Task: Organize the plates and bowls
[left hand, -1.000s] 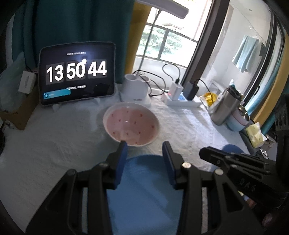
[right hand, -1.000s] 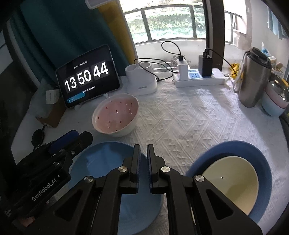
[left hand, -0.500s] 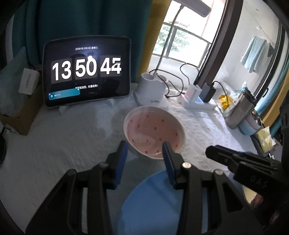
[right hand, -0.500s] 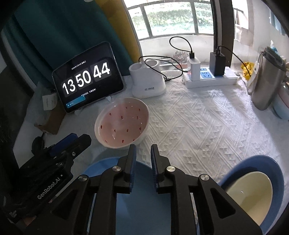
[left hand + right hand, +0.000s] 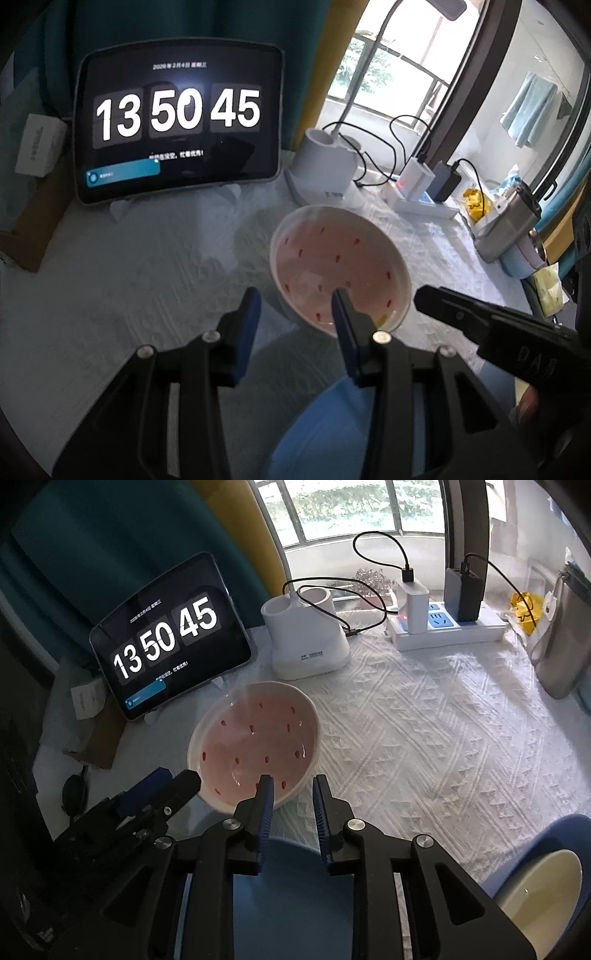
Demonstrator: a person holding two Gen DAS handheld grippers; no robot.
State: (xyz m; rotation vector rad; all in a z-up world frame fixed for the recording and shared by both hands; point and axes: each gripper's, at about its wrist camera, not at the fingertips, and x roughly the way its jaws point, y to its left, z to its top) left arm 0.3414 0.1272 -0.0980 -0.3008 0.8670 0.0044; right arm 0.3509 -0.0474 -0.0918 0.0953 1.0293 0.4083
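A pink bowl with red specks (image 5: 338,266) stands on the white cloth; it also shows in the right wrist view (image 5: 255,742). My left gripper (image 5: 295,308) is open, its right finger over the bowl's near rim. My right gripper (image 5: 291,794) is open and empty, just short of the bowl's near rim. A blue plate (image 5: 288,893) lies under both grippers, also in the left wrist view (image 5: 332,435). A cream bowl (image 5: 539,897) sits in a second blue plate (image 5: 569,834) at the lower right.
A tablet clock (image 5: 170,642) leans at the back left. A white holder (image 5: 306,638) and a power strip (image 5: 443,627) with cables stand behind the bowl. A steel flask (image 5: 561,642) stands at the right. A cardboard box (image 5: 33,206) is at the left.
Both grippers have moved forward off the blue plate toward the pink bowl. The right gripper has opened from shut. The left gripper stays open.
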